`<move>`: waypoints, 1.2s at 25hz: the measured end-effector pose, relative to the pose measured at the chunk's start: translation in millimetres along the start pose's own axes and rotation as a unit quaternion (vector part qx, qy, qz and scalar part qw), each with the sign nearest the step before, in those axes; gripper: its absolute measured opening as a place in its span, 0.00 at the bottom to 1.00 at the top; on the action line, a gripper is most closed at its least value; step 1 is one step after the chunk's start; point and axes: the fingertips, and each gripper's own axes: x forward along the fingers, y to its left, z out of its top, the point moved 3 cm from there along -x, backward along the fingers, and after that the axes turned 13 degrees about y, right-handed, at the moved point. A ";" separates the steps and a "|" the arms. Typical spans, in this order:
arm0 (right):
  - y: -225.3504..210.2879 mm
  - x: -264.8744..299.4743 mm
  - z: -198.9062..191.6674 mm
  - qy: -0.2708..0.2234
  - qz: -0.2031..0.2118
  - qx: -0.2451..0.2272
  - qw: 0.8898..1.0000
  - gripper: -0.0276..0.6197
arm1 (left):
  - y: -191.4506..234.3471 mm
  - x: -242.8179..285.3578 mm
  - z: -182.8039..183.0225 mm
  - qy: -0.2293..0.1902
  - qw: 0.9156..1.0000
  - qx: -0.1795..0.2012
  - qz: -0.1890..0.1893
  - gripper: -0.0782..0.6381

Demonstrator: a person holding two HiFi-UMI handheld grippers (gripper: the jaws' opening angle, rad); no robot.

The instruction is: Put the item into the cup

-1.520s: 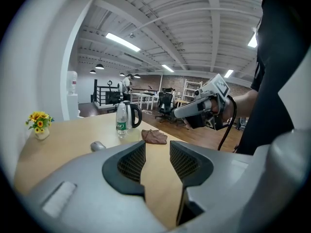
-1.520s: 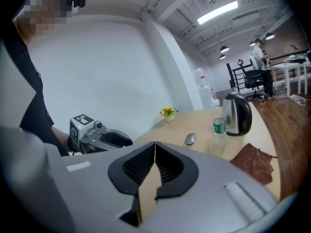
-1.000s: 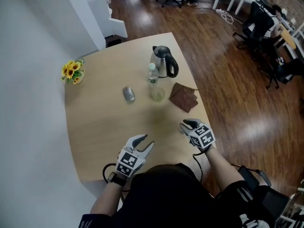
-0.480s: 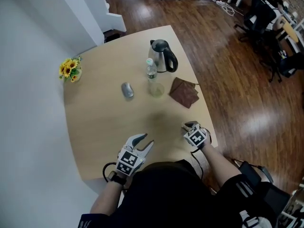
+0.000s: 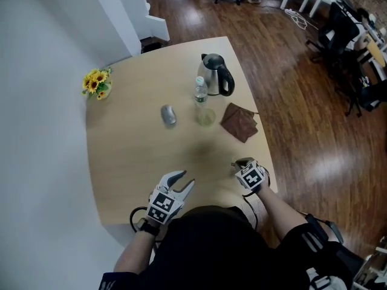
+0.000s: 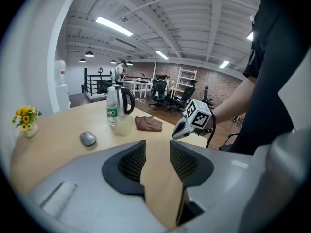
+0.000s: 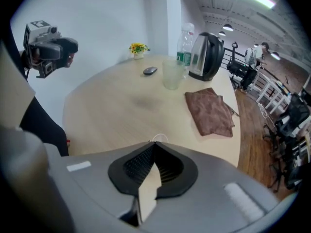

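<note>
A clear plastic cup (image 5: 205, 117) stands upright mid-table, just in front of a water bottle (image 5: 200, 92); it also shows in the right gripper view (image 7: 171, 75). My left gripper (image 5: 187, 180) hovers over the near table edge, open, with nothing between its fingers (image 6: 131, 161). My right gripper (image 5: 240, 164) is over the near right edge, its jaws closing with the tips meeting (image 7: 155, 147). A thin white loop (image 7: 158, 138) shows right at those tips; whether it is pinched I cannot tell. Both grippers are far from the cup.
A steel kettle (image 5: 214, 82) stands behind the bottle. A brown cloth (image 5: 239, 122) lies right of the cup, a grey mouse (image 5: 168, 115) left of it, a pot of yellow flowers (image 5: 97, 83) at the far left corner. Office chairs stand on the wood floor beyond.
The right gripper's jaws have gone from wide apart to shut, and it has drawn slightly nearer the table edge. The left gripper has stayed put.
</note>
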 end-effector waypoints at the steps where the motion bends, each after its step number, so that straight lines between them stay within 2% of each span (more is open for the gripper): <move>1: -1.5 -7.5 8.0 -0.013 0.000 0.002 1.000 0.06 | 1.7 -1.5 -0.9 -0.002 1.000 -0.003 0.003 0.32; 8: -17.5 -63.9 100.2 -0.109 -0.012 -0.038 0.993 0.06 | 11.9 -14.8 -5.6 -0.015 0.999 -0.022 0.028 0.32; 13: -25.4 -84.7 165.8 -0.144 -0.017 -0.070 0.987 0.06 | 19.5 -25.4 -12.3 -0.021 0.998 -0.037 0.049 0.32; 22: -41.7 -48.4 230.2 -0.127 -0.025 -0.097 0.987 0.06 | 33.0 -45.3 -26.4 -0.023 0.993 -0.067 0.089 0.32; 26: -48.4 -27.9 241.4 -0.116 -0.042 -0.114 0.986 0.06 | 33.3 -52.3 -34.7 -0.021 0.991 -0.085 0.102 0.32; 30: -56.6 -10.2 245.4 -0.109 -0.044 -0.100 0.988 0.06 | 32.4 -54.2 -46.4 -0.015 0.989 -0.100 0.111 0.32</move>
